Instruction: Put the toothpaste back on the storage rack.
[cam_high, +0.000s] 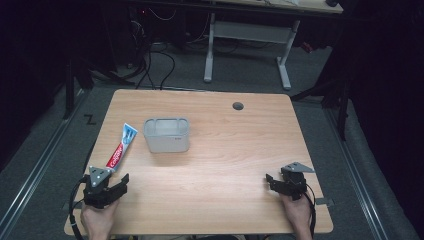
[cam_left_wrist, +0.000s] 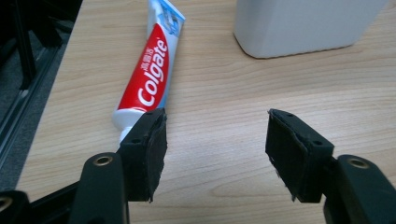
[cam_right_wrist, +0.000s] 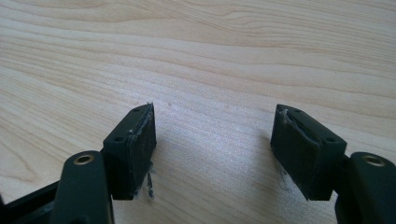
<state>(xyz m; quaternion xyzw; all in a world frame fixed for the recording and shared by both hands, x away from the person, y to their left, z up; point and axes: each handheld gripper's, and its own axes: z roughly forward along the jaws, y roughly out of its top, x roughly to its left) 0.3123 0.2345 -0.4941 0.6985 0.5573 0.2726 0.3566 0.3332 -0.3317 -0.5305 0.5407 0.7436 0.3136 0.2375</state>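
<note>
Left gripper view places the toothpaste tube (cam_left_wrist: 150, 74) directly ahead of the left hand-held gripper (cam_left_wrist: 217, 156), lying flat on the desk (cam_left_wrist: 219, 102) with its white cap end nearest the gripper and its crimped tail pointing away. The cap end sits just beside, and partly behind, the left-side jaw pad; whether pad and tube touch cannot be determined. The tube is judged light, soft-walled and glossy: it yields under pressure, can slip between flat pads, and can extrude paste if squeezed hard across a full section. The recommended hold is across the width near the cap shoulder, where the body is stiffest, with the jaws straddling both long edges. The flat tail is a poorer choice, being thin and low against the desk. The left hand-held gripper stands wide, with nothing between its pads, and its gap is offset to the side of the tube, so a sideways correction appears necessary before closing. In the high view the tube (cam_high: 121, 147) lies near the left edge of the desk, angled, just in front of the left hand-held gripper (cam_high: 116, 181), and a grey open container (cam_high: 166, 135) stands upright nearby, apart from the tube. The right hand-held gripper (cam_high: 270, 180) rests near the right front corner, well apart from both items, its jaws likewise wide and empty over bare wood.
</note>
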